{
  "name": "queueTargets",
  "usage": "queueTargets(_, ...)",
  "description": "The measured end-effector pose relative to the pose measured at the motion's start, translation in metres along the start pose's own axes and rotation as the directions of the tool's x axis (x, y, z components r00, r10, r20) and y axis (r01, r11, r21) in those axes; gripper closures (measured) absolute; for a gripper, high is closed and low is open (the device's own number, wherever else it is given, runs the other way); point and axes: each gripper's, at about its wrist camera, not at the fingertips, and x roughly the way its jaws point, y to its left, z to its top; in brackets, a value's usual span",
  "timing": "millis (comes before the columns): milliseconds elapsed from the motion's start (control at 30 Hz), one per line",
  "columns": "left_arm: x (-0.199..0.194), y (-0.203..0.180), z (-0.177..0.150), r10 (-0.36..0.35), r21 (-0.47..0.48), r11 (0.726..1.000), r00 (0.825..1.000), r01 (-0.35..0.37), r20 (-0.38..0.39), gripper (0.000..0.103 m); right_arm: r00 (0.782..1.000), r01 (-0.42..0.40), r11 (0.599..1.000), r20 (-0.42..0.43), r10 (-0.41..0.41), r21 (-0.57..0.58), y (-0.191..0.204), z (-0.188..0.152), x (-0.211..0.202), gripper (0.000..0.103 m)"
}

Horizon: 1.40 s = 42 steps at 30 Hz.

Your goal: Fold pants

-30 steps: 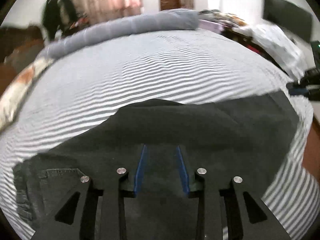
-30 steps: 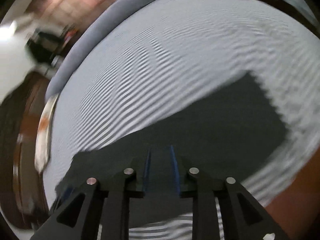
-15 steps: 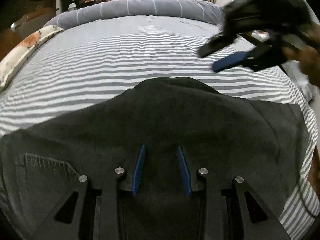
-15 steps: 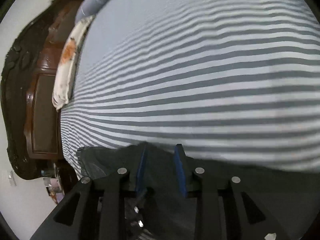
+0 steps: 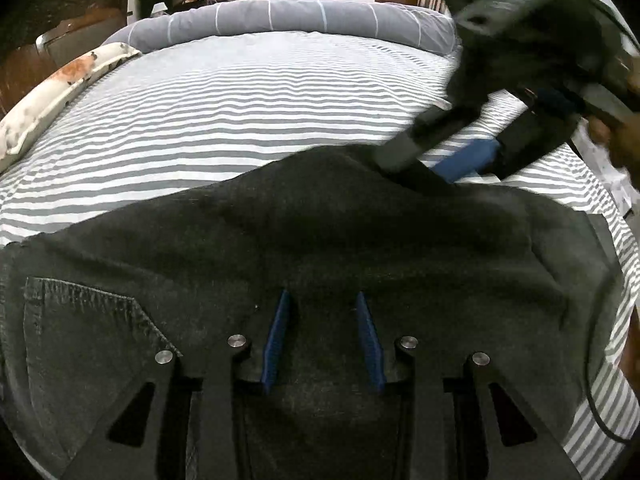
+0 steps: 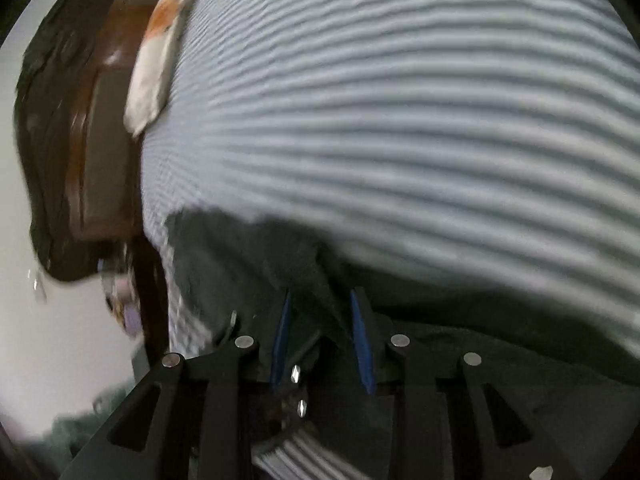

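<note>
Left edge of left wrist view: floral pillow (image 5: 60,92) is lying along the bed's side, clear of the work. Dark pants (image 5: 320,248) are lying across the striped bedsheet (image 5: 240,100), back pocket (image 5: 88,320) facing up at left, so seat side is on top. Left gripper (image 5: 322,336) is hovering over mid-garment, jaws partly open; can't tell if the pads are touching cloth, nothing visibly pinched. Probably pinning the fold. Further right, right gripper (image 5: 436,168) is reaching into the raised far edge of the pants. In its own view, a ridge of cloth is sitting between the partly open pads (image 6: 362,344), which have just been opening; actual grip unclear. Grey bolster (image 5: 312,20) is lying along the far edge.
</note>
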Motion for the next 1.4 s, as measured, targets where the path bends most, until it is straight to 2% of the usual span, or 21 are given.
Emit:
queueTargets(133, 0.002, 0.006, 0.003, -0.01, -0.023, 1.0, 1.0, 0.01, -0.006, 0.066, 0.998, -0.024, 0.999, -0.058, 0.022, -0.042, -0.001, -0.026, 0.019, 0.073)
queueTargets(233, 0.003, 0.008, 0.005, -0.013, -0.028, 1.0, 1.0, 0.013, -0.006, 0.066, 0.998, -0.025, 0.998, -0.05, 0.022, -0.054, -0.004, -0.033, 0.031, 0.067)
queueTargets(267, 0.003, 0.009, 0.005, -0.014, -0.031, 0.999, 1.0, 0.014, -0.005, 0.066, 0.998, -0.045, 0.997, -0.039, 0.043, -0.057, -0.006, -0.034, 0.031, 0.062)
queueTargets(367, 0.002, 0.009, 0.004, -0.015, -0.035, 0.999, 1.0, 0.015, -0.002, 0.066, 0.99, -0.14, 0.989, -0.004, 0.14, -0.051, -0.007, -0.03, 0.032, 0.054)
queueTargets(500, 0.002, 0.01, 0.003, -0.013, -0.031, 0.999, 1.0, 0.013, 0.002, 0.066, 0.976, -0.214, 0.977, 0.033, 0.214, -0.01, -0.01, -0.015, 0.038, 0.054)
queueTargets(600, 0.003, 0.009, 0.004, -0.015, -0.03, 0.999, 1.0, 0.015, 0.005, 0.066, 0.945, -0.323, 0.944, 0.068, 0.319, 0.07, -0.019, 0.001, 0.044, 0.054)
queueTargets(700, -0.001, 0.003, -0.002, -0.017, -0.026, 1.0, 1.0, 0.017, 0.01, 0.066, 0.922, -0.365, 0.928, 0.17, 0.349, 0.076, -0.015, 0.016, 0.03, 0.061)
queueTargets(733, -0.003, 0.001, -0.005, -0.017, -0.025, 1.0, 1.0, 0.017, 0.011, 0.066, 0.906, -0.392, 0.918, 0.199, 0.373, 0.063, -0.011, 0.022, 0.021, 0.075)
queueTargets(767, -0.003, 0.001, -0.005, -0.015, -0.023, 1.0, 1.0, 0.015, 0.011, 0.066, 0.912, -0.373, 0.926, 0.205, 0.356, 0.052, -0.006, 0.026, 0.016, 0.085)
queueTargets(833, -0.006, -0.002, -0.009, -0.016, -0.028, 0.999, 1.0, 0.016, 0.011, 0.066, 0.94, -0.263, 0.965, 0.222, 0.258, -0.006, 0.009, 0.031, 0.006, 0.092)
queueTargets(1000, -0.007, 0.004, -0.006, -0.035, -0.064, 0.997, 0.999, 0.035, 0.0, 0.066, 0.97, -0.109, 0.994, 0.213, 0.113, -0.032, 0.024, 0.041, 0.012, 0.094)
queueTargets(1133, -0.008, 0.006, -0.001, -0.027, -0.061, 0.998, 1.0, 0.026, -0.003, 0.066, 0.978, -0.02, 0.999, 0.209, 0.028, -0.038, 0.022, 0.049, 0.019, 0.091)
queueTargets(1267, -0.007, 0.006, 0.0, -0.033, -0.079, 0.996, 0.999, 0.031, -0.019, 0.066, 0.985, 0.025, 0.998, 0.172, -0.016, -0.051, 0.023, 0.048, 0.024, 0.084)
queueTargets(1300, -0.007, 0.007, 0.0, -0.037, -0.083, 0.996, 0.999, 0.035, -0.019, 0.066, 0.986, 0.042, 0.997, 0.166, -0.029, -0.072, 0.024, 0.044, 0.024, 0.084)
queueTargets(1367, -0.007, 0.006, 0.001, -0.033, -0.076, 0.997, 0.999, 0.031, -0.022, 0.066, 0.979, 0.12, 0.984, 0.183, -0.095, -0.13, 0.033, 0.042, 0.025, 0.096)
queueTargets(1400, -0.008, 0.006, 0.001, -0.031, -0.074, 0.997, 0.999, 0.029, -0.022, 0.066, 0.974, 0.156, 0.976, 0.19, -0.126, -0.15, 0.036, 0.041, 0.025, 0.096)
